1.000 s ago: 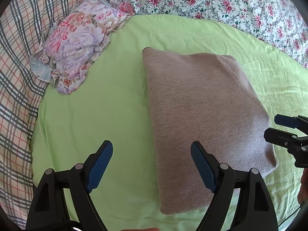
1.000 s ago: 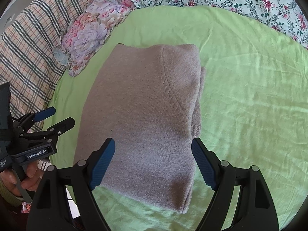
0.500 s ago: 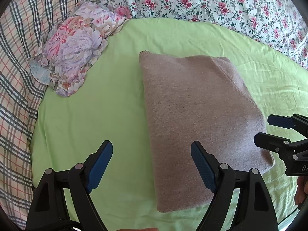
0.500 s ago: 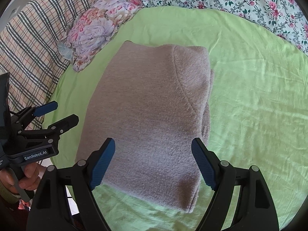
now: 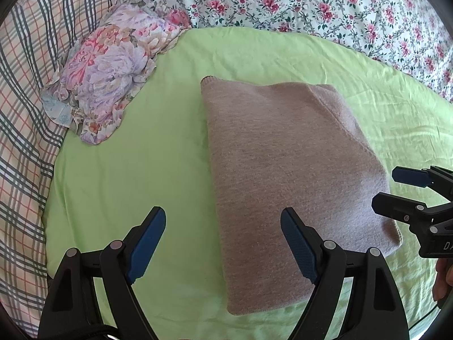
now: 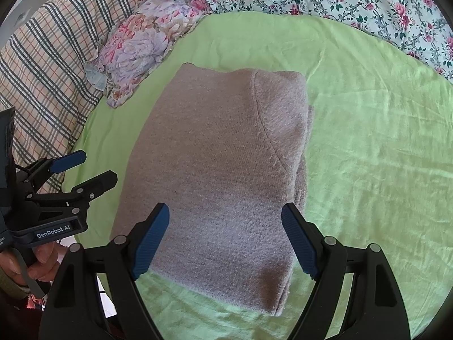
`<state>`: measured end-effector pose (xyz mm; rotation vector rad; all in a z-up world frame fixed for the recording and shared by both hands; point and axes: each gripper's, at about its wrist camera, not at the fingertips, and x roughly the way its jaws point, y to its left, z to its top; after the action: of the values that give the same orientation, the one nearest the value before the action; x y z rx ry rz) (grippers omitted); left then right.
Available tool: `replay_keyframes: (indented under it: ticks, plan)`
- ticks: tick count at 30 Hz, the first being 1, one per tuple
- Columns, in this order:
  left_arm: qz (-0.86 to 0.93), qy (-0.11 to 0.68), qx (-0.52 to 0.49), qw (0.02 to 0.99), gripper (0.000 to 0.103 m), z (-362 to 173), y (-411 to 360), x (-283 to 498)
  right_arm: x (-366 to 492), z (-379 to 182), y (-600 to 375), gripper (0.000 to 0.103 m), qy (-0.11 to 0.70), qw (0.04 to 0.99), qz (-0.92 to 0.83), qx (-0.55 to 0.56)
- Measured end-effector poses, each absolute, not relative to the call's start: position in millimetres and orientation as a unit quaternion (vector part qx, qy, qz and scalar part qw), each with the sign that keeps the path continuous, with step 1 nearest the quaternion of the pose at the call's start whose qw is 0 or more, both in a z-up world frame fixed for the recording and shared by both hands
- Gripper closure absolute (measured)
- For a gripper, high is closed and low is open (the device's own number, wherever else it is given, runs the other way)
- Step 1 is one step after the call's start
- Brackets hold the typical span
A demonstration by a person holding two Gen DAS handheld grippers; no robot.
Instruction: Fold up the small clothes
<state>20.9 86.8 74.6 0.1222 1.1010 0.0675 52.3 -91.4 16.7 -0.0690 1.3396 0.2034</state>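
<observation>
Folded pinkish-grey knit sweater (image 6: 220, 175) is lying flat as a neat rectangle on the green sheet (image 6: 368, 147), long axis running away from the person toward the floral quilt (image 5: 311, 2), flowered pillow (image 5: 113, 65) off to its left. Left gripper (image 5: 223, 243) and right gripper (image 6: 226, 240) are both hanging released, jaws wide, holding nothing, above its near edge. Folding is looking finished; next move is probably one more half-fold or setting it aside, needing a pinch on the near corners.

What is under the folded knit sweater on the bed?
The folded sweater lies on the light green sheet, which shows all around it. Its own lower layers peek out along its right edge; anything else beneath is covered.
</observation>
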Motion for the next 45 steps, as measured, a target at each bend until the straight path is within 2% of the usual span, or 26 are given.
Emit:
replay_keyframes:
  ticks: [45]
  plan:
    - [0.032, 0.523, 0.061, 0.849, 0.019, 72.8, 91.6, 23.8, 57.2, 19.5, -92.8, 0.021, 0.616, 0.782, 0.091, -0.028]
